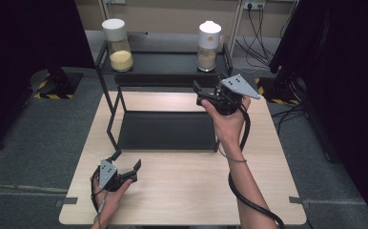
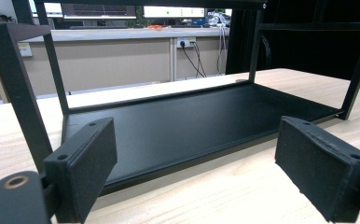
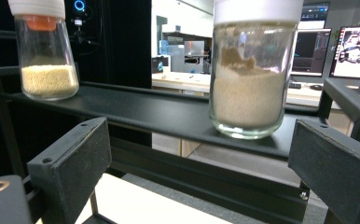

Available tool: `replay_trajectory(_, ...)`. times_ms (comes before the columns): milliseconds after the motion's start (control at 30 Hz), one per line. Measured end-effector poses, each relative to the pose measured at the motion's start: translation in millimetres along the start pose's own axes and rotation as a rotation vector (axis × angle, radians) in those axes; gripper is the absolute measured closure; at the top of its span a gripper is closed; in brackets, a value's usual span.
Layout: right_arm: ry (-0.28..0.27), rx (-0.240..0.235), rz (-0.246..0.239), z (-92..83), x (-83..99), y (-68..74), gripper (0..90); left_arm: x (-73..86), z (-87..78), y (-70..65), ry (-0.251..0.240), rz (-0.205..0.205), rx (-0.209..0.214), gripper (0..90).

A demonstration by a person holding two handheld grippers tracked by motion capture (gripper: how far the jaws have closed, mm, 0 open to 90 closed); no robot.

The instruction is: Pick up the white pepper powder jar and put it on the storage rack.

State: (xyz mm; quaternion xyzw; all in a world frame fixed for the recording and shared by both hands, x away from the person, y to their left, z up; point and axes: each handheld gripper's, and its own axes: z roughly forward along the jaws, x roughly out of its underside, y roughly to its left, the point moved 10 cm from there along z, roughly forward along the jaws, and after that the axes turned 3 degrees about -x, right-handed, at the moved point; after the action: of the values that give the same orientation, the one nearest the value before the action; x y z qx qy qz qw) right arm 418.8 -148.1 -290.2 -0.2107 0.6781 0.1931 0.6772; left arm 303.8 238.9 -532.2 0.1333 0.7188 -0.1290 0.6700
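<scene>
There were two glass jars: one with yellow grains [image 1: 121, 47] and one with beige powder [image 1: 207, 45], each with one white lid. There was one black rack [image 1: 165, 131] with two shelves, on one counter [image 1: 187, 191]. Two tongs were present, left tongs [image 1: 126, 165] and right tongs [image 1: 197, 93].

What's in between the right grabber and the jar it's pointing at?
Nothing but air: in the right gripper view, the right gripper faces the jar of beige grains on the rack's top shelf, jaws open.
</scene>
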Motion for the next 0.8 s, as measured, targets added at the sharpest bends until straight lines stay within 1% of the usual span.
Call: replay_trajectory(800, 0.042, -0.029, 0.012, -13.7, 39.0, 7.6, 5.8, 0.0, 0.0, -0.2, 0.000, 0.002, -0.001, 12.0)
